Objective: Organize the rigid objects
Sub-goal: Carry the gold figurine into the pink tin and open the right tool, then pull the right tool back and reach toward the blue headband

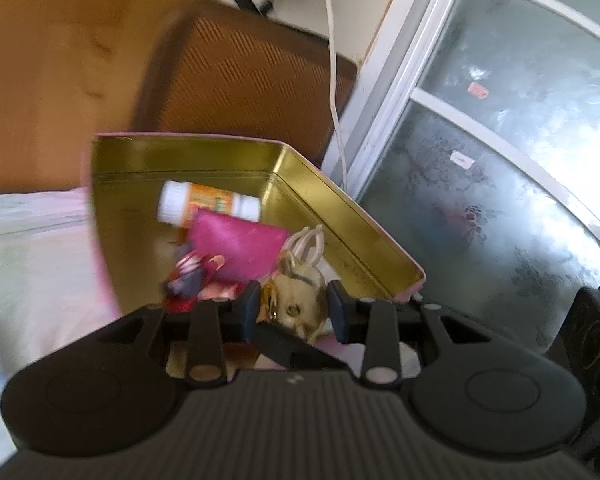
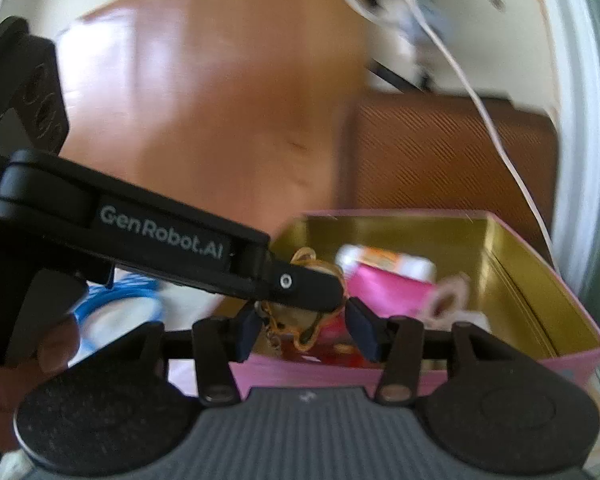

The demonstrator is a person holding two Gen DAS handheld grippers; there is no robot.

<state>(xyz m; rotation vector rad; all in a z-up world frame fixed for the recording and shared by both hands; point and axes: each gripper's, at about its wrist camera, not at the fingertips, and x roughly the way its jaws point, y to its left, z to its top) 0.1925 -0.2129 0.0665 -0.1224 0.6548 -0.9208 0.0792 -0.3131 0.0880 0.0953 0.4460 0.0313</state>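
Behind, wooden floor (image 1: 40, 80), brown woven mat (image 1: 244, 76), frosted glass door (image 1: 500, 140).

Both matte-black: left gripper (image 2: 296, 292) with white "GenRobot.AI" lettering; right gripper (image 2: 306, 330) with dark-blue pads (image 2: 362, 330).

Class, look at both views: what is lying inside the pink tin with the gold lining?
Inside the pink tin: a white bottle with an orange label, a magenta pouch, a golden trinket and small red items. The gripper fingers cover what lies nearest them.
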